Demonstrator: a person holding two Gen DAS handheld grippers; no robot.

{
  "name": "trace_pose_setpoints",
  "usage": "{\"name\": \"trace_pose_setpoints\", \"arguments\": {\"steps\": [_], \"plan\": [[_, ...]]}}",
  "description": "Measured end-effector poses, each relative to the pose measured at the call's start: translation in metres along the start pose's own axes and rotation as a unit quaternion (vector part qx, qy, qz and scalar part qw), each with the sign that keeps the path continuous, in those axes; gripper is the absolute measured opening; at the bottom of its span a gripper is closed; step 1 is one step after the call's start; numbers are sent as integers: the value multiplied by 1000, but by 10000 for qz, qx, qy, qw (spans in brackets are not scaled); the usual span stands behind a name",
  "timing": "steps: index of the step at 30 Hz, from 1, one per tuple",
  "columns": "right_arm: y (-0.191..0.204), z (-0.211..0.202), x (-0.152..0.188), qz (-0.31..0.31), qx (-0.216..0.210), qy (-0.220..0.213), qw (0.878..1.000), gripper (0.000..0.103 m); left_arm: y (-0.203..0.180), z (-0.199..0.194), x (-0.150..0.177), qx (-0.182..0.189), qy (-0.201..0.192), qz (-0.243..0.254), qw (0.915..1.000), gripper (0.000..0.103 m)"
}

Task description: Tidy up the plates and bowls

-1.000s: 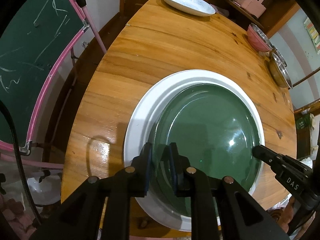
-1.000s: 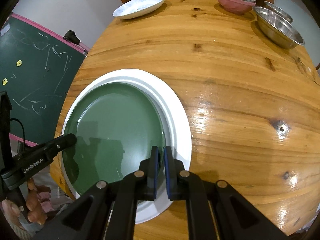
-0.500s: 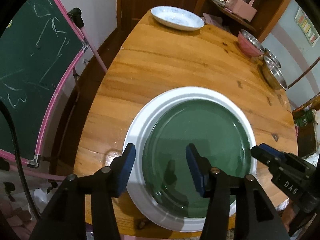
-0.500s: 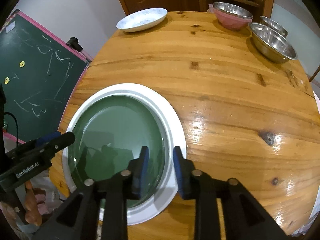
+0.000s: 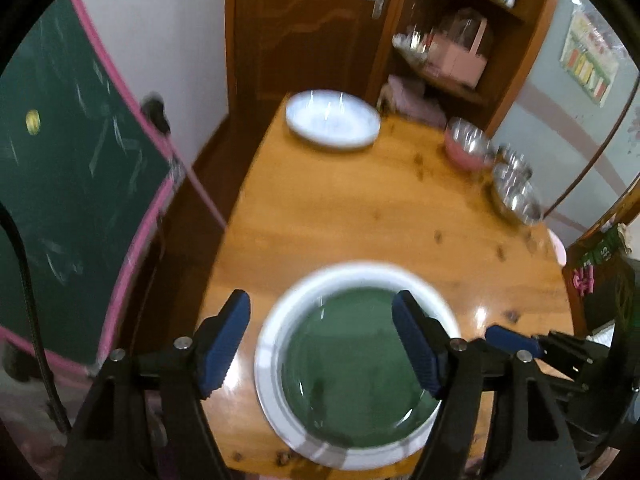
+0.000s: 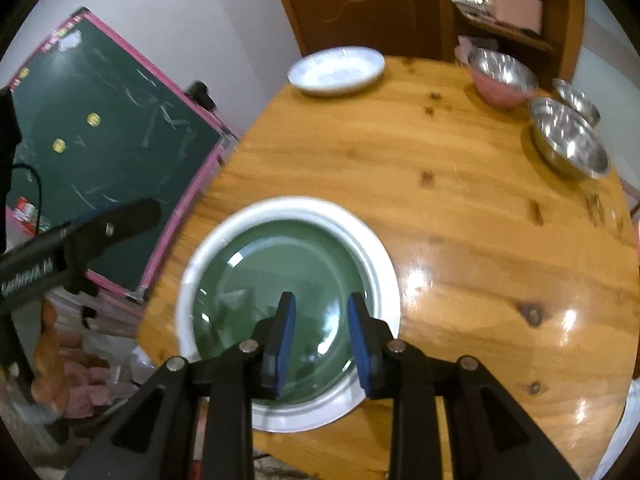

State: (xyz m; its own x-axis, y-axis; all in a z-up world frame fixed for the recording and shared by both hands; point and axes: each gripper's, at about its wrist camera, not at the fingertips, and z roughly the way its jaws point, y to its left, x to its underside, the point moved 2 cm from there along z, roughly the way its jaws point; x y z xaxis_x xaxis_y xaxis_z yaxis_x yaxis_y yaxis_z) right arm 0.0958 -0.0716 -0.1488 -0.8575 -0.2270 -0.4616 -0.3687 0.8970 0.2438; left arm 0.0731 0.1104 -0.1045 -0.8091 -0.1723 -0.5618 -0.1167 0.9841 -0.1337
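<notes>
A dark green plate point(image 5: 352, 364) point(image 6: 280, 260) lies nested inside a larger white plate point(image 5: 269, 360) point(image 6: 386, 280) at the near end of the wooden table point(image 5: 340, 220) point(image 6: 460, 220). My left gripper point(image 5: 320, 344) hovers well above the pair. Its jaws are opening wide and hold nothing. Its finger also shows at the left of the right wrist view point(image 6: 132, 216). My right gripper point(image 6: 322, 340) hangs over the green plate's near right rim. It is open with a narrow gap and nothing in it, and its blue tip point(image 5: 508, 338) appears in the left wrist view.
A shallow white dish point(image 5: 332, 124) point(image 6: 336, 70) sits at the table's far end. A pink bowl with a steel bowl inside point(image 5: 468, 148) point(image 6: 502, 76) and two more steel bowls point(image 5: 516, 196) point(image 6: 568, 144) line the right edge. A pink-framed chalkboard point(image 5: 60, 200) point(image 6: 100, 140) stands on the left.
Both grippers were shut on the green plate's rim. They have let go, opened and risen, the left one wider. The plates stay stacked on the table.
</notes>
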Motion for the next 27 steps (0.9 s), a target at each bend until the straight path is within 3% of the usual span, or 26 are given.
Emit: {"name": "trace_pose_setpoints", "arguments": {"steps": [6,8,10,13,17,22,27], "plan": [[-4,-60,-47,-110,-187,-492,9986,30,-14,-57,-65,-78,-915,282,9954,88],[-4,-82,-63,-131,-175,-670,9975,51,-17,-70,-84,-84,-1076,296,9937,90],[-2,-105,-81,-192,-138,-964,9951,58,-20,-84,-109,-17,-1211,220,9924,90],[1,-133,-110,-329,-25,-1277,9913,58,-21,-104,-145,123,-1438,105,9895,90],[2,-156,-153,-375,99,-1594,9864,58,-28,-121,-198,-37,-1742,42,9847,90],[-10,-148,-219,-358,375,-1615,9855,58,-33,-104,-259,-260,-1670,143,9855,90],[-35,-105,-278,-211,517,-1432,9881,58,-31,-31,-310,-461,-1259,248,9907,90]]}}
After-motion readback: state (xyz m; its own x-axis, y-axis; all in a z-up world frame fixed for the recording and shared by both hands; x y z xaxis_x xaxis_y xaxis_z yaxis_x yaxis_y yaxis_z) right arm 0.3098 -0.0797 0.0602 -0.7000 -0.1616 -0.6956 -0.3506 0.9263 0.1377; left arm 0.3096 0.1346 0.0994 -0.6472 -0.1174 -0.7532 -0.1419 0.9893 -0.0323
